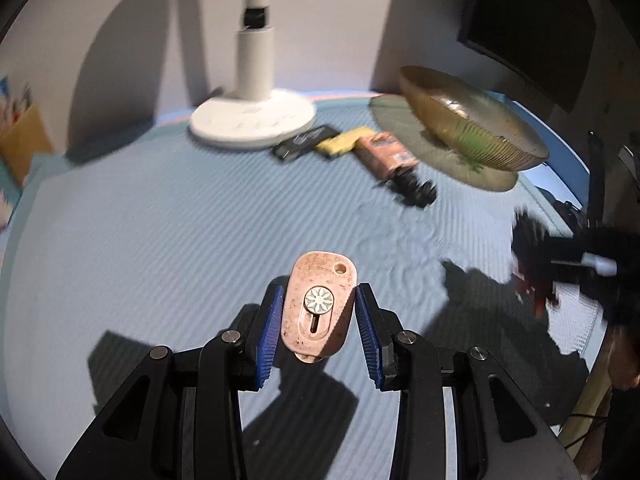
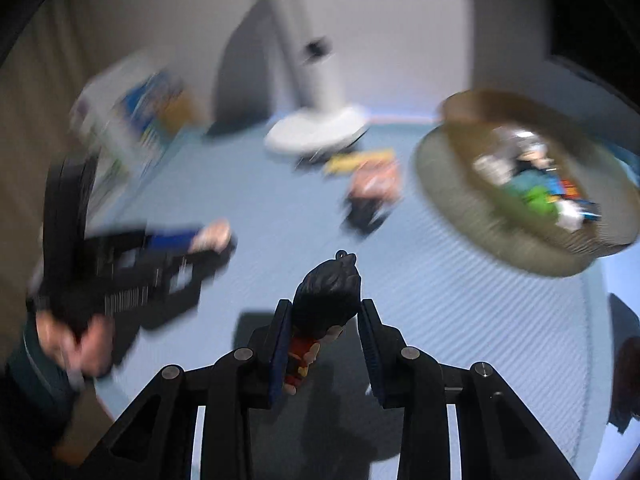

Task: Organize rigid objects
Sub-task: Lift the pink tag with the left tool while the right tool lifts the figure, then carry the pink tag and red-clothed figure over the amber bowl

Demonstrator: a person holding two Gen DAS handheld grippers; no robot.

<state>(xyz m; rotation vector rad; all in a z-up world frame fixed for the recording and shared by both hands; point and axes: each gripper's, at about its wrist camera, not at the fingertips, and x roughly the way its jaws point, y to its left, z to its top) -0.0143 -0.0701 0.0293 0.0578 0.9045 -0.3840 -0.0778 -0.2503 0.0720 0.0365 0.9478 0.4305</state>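
Pinched in the left gripper [image 1: 316, 322] is a pink tag [image 1: 318, 308], a figurine [image 2: 320, 320] in the right gripper [image 2: 325, 344]; bowl [image 2: 532, 188] partly filled, items [image 1: 360, 148] still near the surface's far edge.

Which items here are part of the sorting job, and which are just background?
Job items:
- pink box cutter, in left gripper
- dark-haired figurine, in right gripper
- ribbed gold bowl, already holding small items
- loose items: black card, yellow piece, orange packet

Background:
- white lamp stand
- blue mat
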